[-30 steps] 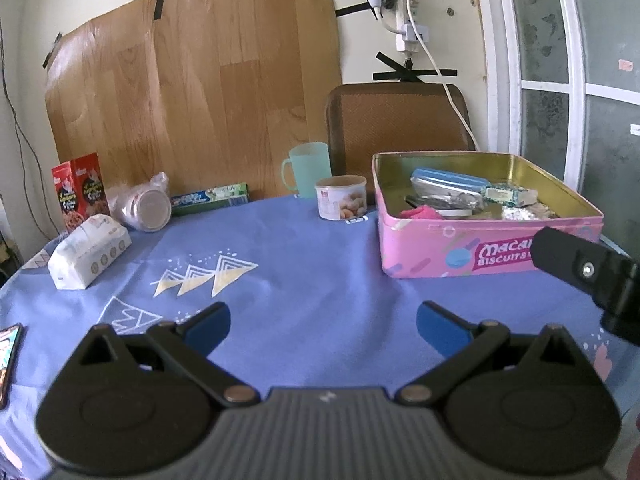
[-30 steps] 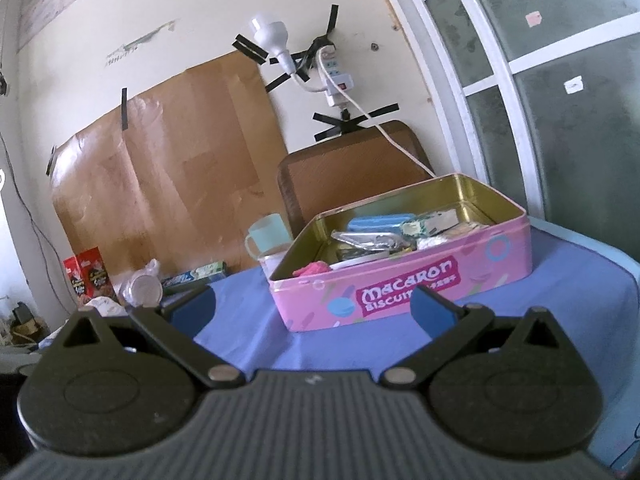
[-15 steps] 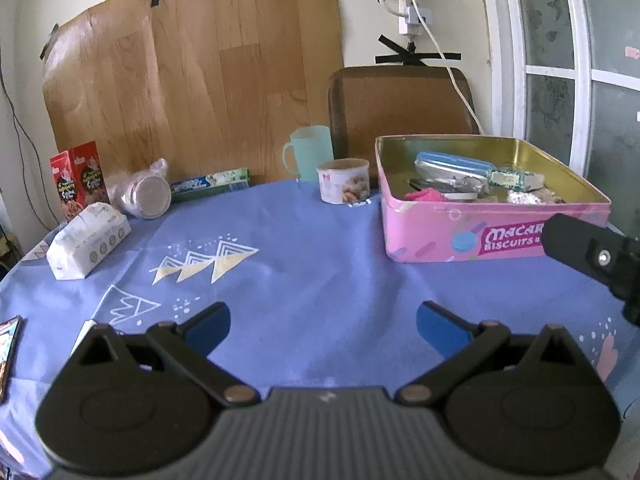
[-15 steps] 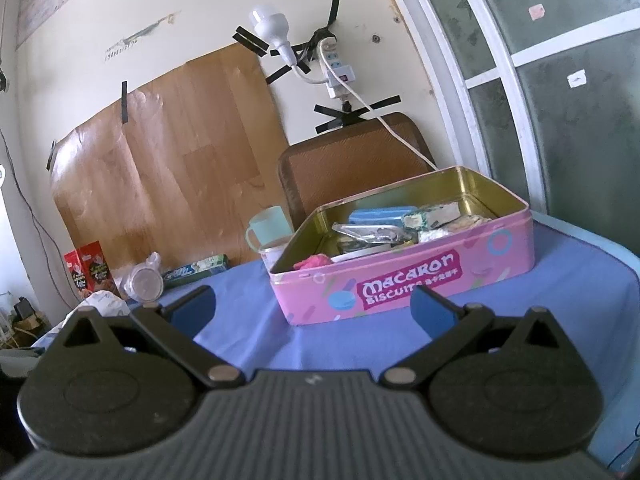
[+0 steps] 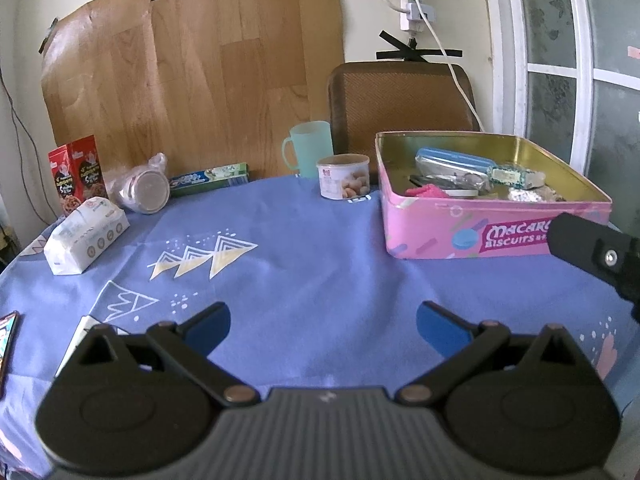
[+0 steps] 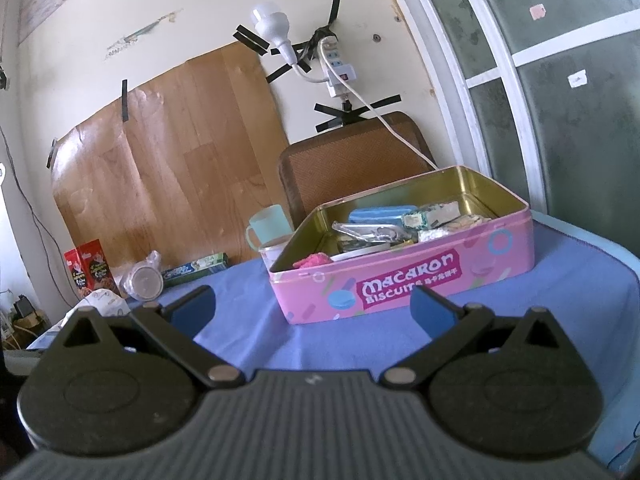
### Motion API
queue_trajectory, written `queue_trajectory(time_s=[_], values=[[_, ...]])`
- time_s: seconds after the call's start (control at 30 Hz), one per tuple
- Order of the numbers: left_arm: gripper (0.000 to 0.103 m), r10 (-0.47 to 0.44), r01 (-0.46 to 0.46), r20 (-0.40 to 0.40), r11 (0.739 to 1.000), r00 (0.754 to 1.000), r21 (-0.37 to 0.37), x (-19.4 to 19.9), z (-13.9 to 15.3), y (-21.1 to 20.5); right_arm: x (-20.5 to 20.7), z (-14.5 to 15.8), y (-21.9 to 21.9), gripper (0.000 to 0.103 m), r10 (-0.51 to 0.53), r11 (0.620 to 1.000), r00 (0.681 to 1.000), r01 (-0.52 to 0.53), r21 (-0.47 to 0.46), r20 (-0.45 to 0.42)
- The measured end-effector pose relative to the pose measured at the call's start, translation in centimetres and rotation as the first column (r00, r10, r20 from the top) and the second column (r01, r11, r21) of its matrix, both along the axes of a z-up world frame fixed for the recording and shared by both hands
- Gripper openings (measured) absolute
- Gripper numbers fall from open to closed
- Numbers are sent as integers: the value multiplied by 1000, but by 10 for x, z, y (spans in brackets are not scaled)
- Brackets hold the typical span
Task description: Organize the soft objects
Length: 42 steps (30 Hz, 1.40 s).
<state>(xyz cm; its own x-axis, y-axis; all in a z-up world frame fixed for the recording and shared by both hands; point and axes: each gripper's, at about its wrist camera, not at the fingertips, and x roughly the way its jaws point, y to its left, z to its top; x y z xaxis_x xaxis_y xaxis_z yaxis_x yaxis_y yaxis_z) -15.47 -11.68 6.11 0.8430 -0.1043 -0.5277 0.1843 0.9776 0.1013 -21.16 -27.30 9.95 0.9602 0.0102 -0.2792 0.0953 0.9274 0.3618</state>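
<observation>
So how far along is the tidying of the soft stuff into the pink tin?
Done: the pink macaron tin already holds several packets and a pink soft item. In hand: nothing; the left gripper and right gripper are both open and empty. Left: the white tissue pack on the blue tablecloth.

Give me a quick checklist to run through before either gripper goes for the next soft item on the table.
1. left gripper open and holding nothing: ok.
2. right gripper open and holding nothing: ok.
3. pink tin lid off, top open: ok.
4. Free room in the tin: cannot tell; several items already lie inside.
5. white soft pack lies alone on the blue tablecloth, nothing on top: ok.
6. Path from the pack to the tin: ok across the cloth's middle; nut can and green mug stand close to the tin's far left corner.
</observation>
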Motion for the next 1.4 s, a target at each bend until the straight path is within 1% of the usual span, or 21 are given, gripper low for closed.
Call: queue_trajectory(time_s=[0.27, 1.13, 1.27, 1.4], values=[[103, -1, 1, -17, 1000, 1000, -3, 1, -4, -1, 1, -1, 0, 103, 15, 1000, 1000, -15, -2, -13], [103, -6, 6, -29, 1000, 1000, 5, 2, -8, -3, 3, -5, -1, 103, 13, 1000, 999, -12, 20, -38], [103, -12, 12, -17, 1000, 1000, -7, 1, -7, -1, 3, -4, -2, 103, 9, 1000, 999, -9, 17, -33], [103, -13, 13, -2, 1000, 1000, -25, 0, -4, 3, -1, -2, 0, 103, -13, 1000, 1000, 13, -4, -5]])
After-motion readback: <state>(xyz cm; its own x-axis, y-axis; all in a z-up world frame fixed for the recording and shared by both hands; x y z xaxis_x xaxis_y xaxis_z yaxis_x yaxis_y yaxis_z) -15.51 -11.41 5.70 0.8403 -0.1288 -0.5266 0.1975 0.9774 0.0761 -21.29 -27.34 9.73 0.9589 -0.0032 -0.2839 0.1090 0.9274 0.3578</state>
